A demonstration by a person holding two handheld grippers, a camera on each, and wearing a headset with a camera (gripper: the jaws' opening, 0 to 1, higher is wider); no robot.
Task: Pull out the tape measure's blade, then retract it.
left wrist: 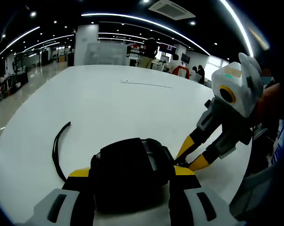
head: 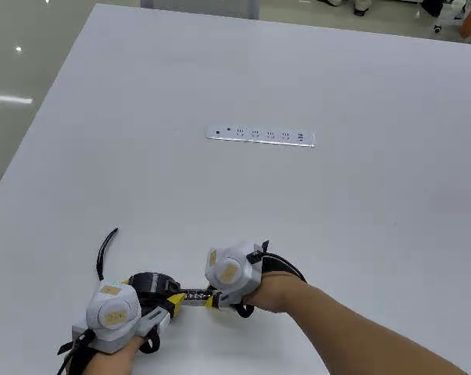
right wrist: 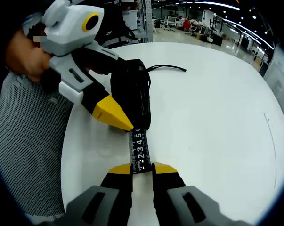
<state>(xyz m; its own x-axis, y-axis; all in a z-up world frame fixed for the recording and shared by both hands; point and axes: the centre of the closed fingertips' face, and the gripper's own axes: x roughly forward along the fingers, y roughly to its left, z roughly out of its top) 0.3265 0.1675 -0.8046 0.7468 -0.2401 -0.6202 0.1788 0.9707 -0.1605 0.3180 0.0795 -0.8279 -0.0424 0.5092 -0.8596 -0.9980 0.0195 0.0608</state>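
Fingers (left wrist: 80, 173) of left gripper (left wrist: 132, 171) clasp tape measure (left wrist: 130, 181); right gripper (right wrist: 142, 168) pinches blade (right wrist: 140, 146).
Blade barely out, I judge; more pulling and retraction remain.

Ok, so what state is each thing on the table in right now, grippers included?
Tape measure: gripped by its black case.
Blade: pulled out a short way, numbers facing up.
Left gripper: shut on the tape measure.
Right gripper: shut on the blade near its end.
Strap: loose, lying curved on the table.
Power strip: lying flat, nothing plugged in.
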